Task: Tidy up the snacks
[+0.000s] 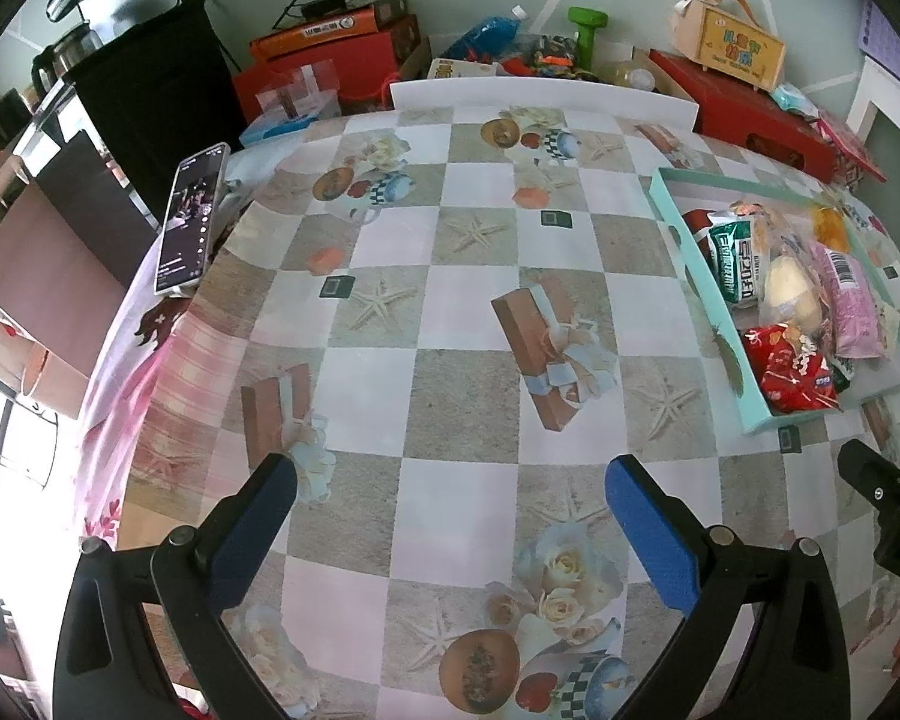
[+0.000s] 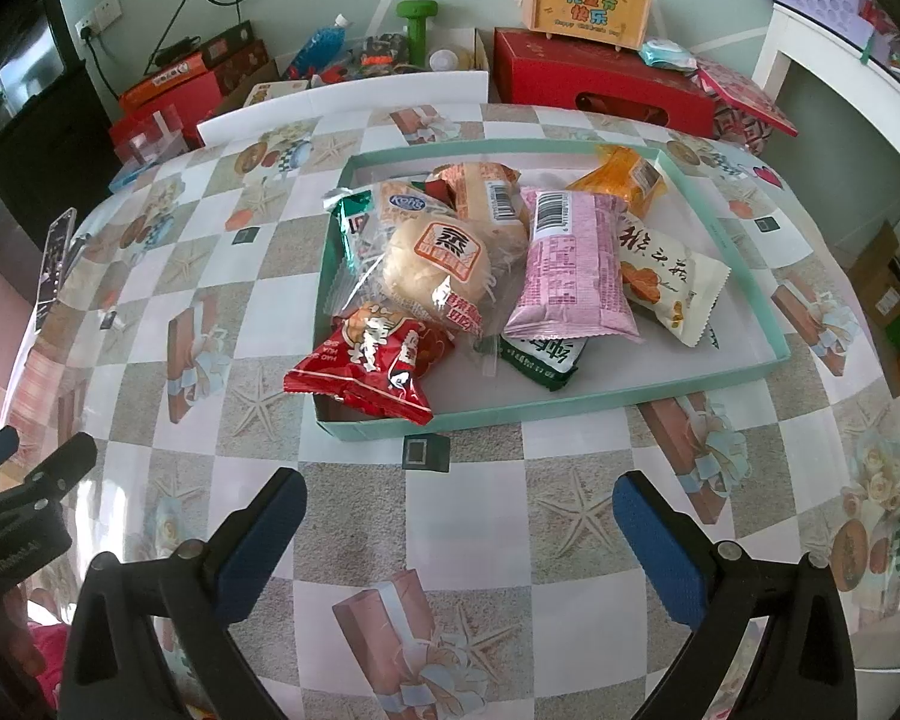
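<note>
Judging from the layout, the gathering step is seen as nearly complete: every visible snack packet lies heaped inside the shallow teal cardboard tray (image 2: 720, 234), which rests on the checkered starfish-print tablecloth (image 2: 450, 516). The left gripper (image 1: 450, 480) is held over bare cloth, its blue-padded jaws spread wide and empty; the right gripper (image 2: 459, 492) is held just short of the tray's near wall, likewise spread and empty. The red crinkled foil packet (image 2: 372, 369) is shown overhanging the tray's near-left corner, so the next move is judged to call for a nudge or a light pinch to seat it inside. Behind it, a round pale bun in clear wrap (image 2: 438, 264) is stacked on a green-and-white packet (image 2: 354, 222); a pink barcode-printed pouch (image 2: 567, 264) lies beside a cream sachet with serrated edges (image 2: 666, 288), and an orange packet (image 2: 624, 177) occupies the far corner. A propped phone (image 1: 189, 219) stands at the table's left edge.
</note>
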The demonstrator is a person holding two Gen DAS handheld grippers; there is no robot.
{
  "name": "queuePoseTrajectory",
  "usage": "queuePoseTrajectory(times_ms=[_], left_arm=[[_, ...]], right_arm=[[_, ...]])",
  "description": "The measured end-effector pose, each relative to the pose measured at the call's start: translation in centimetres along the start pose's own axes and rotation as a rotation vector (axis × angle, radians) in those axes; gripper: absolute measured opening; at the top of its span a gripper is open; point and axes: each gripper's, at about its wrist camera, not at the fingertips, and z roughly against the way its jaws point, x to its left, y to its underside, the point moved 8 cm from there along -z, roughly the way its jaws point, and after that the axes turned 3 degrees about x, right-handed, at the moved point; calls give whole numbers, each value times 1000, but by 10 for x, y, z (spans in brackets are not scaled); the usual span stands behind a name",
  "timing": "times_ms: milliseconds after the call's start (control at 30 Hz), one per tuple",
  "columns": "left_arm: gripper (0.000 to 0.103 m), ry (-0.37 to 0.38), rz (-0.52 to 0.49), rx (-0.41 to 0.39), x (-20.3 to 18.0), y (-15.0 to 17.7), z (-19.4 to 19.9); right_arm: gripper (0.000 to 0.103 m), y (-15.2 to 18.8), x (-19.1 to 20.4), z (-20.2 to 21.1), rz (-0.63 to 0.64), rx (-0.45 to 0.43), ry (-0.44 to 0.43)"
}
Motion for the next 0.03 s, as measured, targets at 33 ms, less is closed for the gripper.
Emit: queuePoseTrajectory(times_ms=[33], left_arm=[[102,2,1,2,0,0,-1]], right_arm=[[103,0,0,0,1,0,0]])
